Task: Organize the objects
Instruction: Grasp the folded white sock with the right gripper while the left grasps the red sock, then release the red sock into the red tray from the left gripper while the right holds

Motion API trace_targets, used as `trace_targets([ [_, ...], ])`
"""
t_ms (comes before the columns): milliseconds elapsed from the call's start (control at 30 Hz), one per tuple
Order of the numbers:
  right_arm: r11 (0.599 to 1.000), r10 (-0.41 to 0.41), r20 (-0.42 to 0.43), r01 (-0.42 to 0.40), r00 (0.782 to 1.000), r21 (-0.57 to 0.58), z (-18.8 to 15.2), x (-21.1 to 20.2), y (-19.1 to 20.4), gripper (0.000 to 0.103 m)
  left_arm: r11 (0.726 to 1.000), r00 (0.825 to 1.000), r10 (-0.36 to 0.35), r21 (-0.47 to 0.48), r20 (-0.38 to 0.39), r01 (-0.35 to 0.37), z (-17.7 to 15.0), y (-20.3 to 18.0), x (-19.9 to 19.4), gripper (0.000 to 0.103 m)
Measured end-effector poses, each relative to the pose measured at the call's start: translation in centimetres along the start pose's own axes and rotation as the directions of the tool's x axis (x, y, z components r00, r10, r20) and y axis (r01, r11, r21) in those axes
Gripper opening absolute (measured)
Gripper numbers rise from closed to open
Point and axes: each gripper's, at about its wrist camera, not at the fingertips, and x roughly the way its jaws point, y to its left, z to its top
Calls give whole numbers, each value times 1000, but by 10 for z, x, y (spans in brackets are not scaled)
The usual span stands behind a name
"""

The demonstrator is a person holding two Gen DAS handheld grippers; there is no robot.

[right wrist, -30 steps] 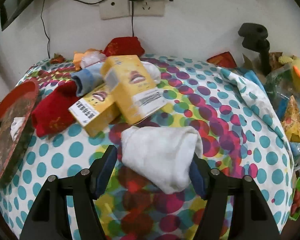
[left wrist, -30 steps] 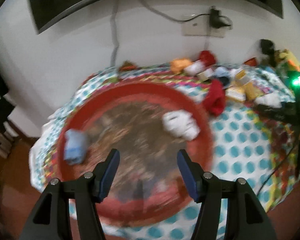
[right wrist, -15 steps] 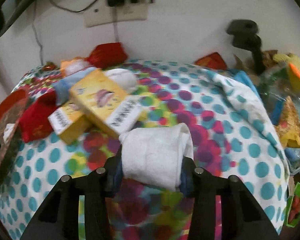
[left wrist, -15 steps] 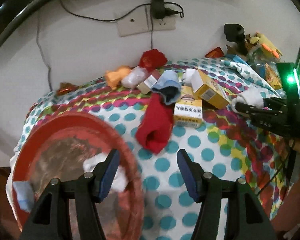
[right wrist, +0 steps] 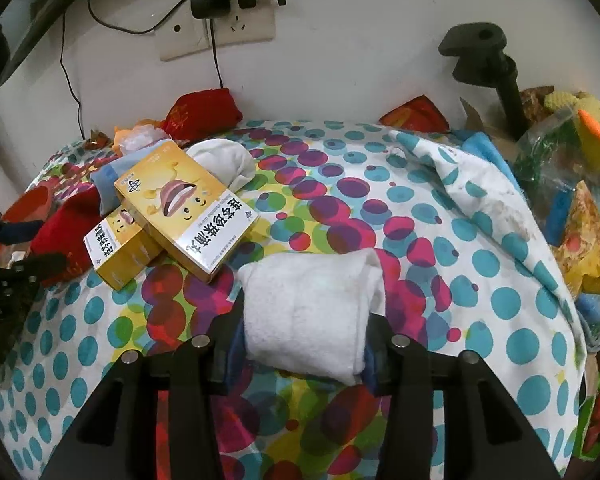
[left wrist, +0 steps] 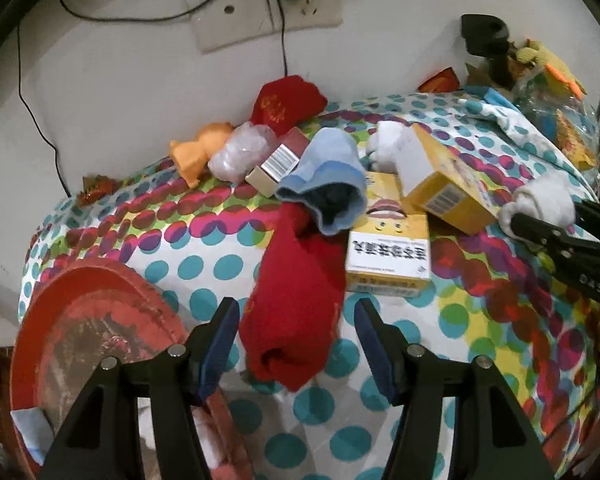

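My own fingers cover the near end of the white sock [right wrist: 312, 312], the red tray [left wrist: 96, 320] runs off the picture's left and bottom edges behind my other fingers, and the blue sock [left wrist: 324, 184] hides the red sock's [left wrist: 296, 300] far end.

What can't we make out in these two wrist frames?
- Left wrist: most of the red tray is hidden by the left gripper and cut by the frame edge.
- Right wrist: the white sock covers the right gripper pads.
- Right wrist: left gripper cropped at the edge.
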Motion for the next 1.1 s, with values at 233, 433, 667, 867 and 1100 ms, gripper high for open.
trace_targets([
  [233, 1000, 12, -27, -11, 1000, 13, 0, 5, -4, 46, 999, 999, -9, -41, -48, 8, 6, 4, 28, 61],
  [433, 1000, -12, -37, 11, 999, -12, -1, 5, 0, 49, 997, 999, -16, -78, -45, 12, 5, 2, 33, 61],
  [667, 999, -30, -42, 29, 999, -28, 0, 6, 6, 49, 991, 999, -24, -135, -43, 18, 6, 7, 32, 43],
  [867, 999, -40, -44, 38, 998, -36, 0, 7, 6, 49, 989, 999, -25, -148, -37, 19, 3, 7, 27, 40],
  [1100, 998, -50, -49, 48, 998, -50, 1, 9, 10, 53, 990, 1000, -10, -142, -29, 6, -5, 2, 16, 39],
])
